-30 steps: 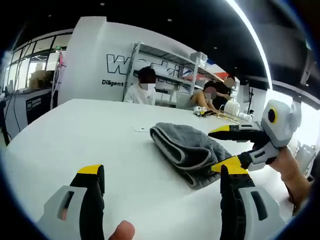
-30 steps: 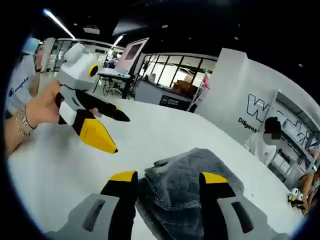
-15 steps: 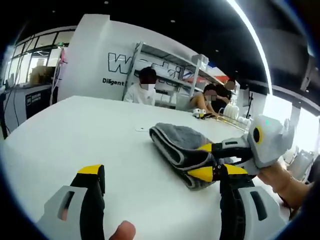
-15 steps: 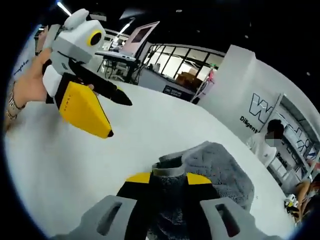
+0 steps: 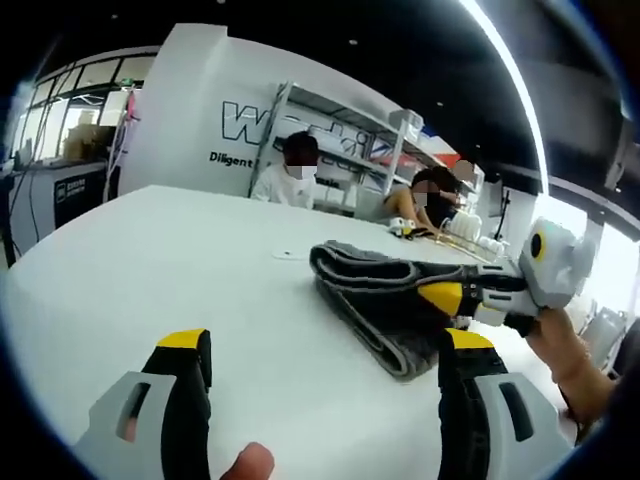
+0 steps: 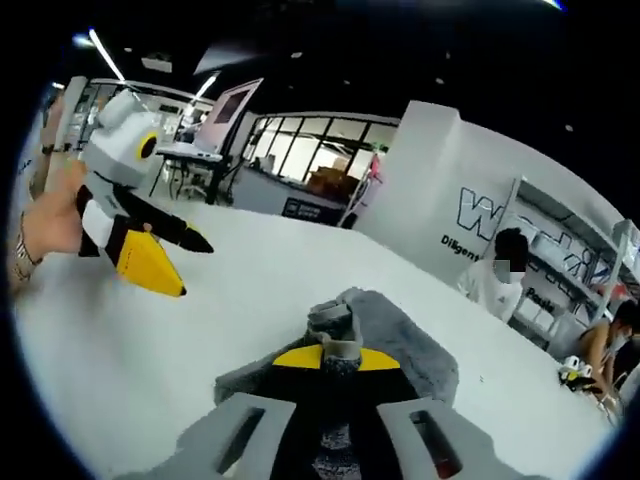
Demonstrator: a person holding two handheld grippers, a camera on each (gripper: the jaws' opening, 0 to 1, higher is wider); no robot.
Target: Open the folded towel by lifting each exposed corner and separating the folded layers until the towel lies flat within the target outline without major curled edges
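- A towel (image 6: 400, 335) corner is clamped in the right gripper (image 6: 334, 358) and raised off the table (image 5: 150, 260).
- The left gripper (image 5: 320, 350) is held agape, empty, short of the towel.

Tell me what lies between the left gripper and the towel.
In the left gripper view, bare white table lies between the open left gripper and the grey towel, pinched by the right gripper.

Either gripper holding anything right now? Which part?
Right gripper is shut on the grey towel, pinching a raised corner of its top layer. Left gripper is open, holding nothing.
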